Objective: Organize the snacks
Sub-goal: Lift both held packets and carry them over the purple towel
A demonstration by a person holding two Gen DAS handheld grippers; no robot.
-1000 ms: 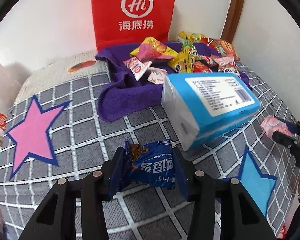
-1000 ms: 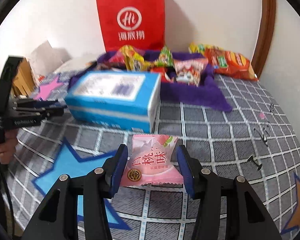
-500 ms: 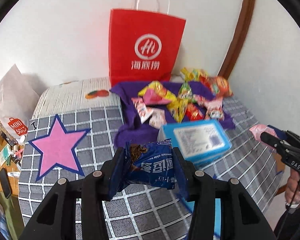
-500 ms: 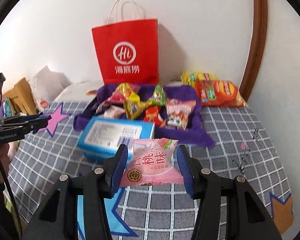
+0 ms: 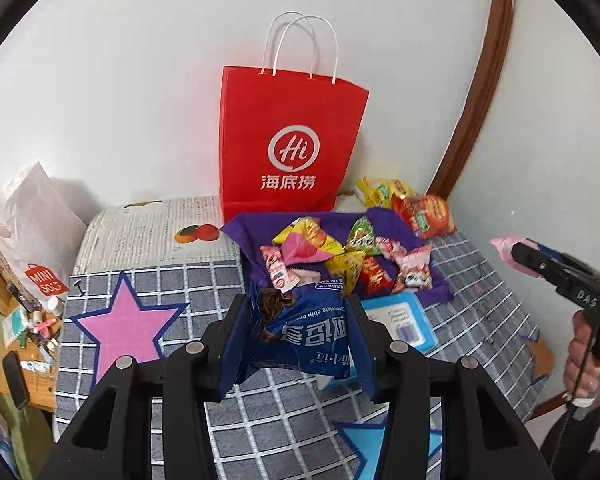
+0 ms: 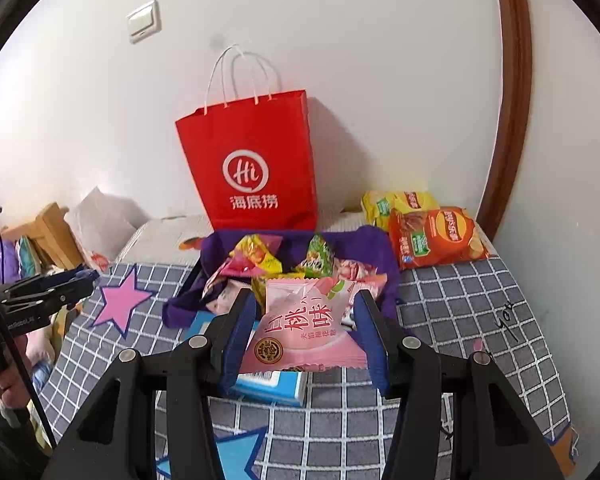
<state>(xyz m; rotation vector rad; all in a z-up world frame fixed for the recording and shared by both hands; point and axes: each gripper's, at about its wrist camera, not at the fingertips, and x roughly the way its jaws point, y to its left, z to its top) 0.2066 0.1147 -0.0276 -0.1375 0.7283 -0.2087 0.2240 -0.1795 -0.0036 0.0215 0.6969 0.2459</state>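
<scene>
- L gripper (image 5: pixel 298 334) jaws were clamped on a blue cookie packet (image 5: pixel 304 336), pads pressing both short ends; packet's long axis ran across the jaws, torn end toward the left pad.
- R gripper (image 6: pixel 306 330) jaws were clamped on a pink peach-flavour packet (image 6: pixel 304 330), same layout: long axis across the jaws, label facing the cam.
- Both packets hung clear of the bedspread (image 6: pixel 460 320), nothing touching them underneath.
- Key relation: red paper bag (image 5: pixel 290 148) stood upright against the wall, straight ahead of both grippers and beyond the purple cloth (image 5: pixel 384 220) w/ its snack pile. Its mouth sat above both packets in either view, so any drop-in prob needs more height plus fwd travel over the pile.
- Bag looked near centre in L wrist view, a bit left of centre in R wrist view; can't tell which hand was nearer, roughly equal imo.
- Bag mouth looked narrow, handles upright over it. Packets held crosswise may catch the rim, so a wrist roll to go in end-first seems safer, 1 hand at a time.
- Blue box (image 6: pixel 268 388) lay on the bedspread below R packet, not in the path.
- 2 crisp bags (image 6: pixel 436 236) lay right of the cloth, untouched.
</scene>
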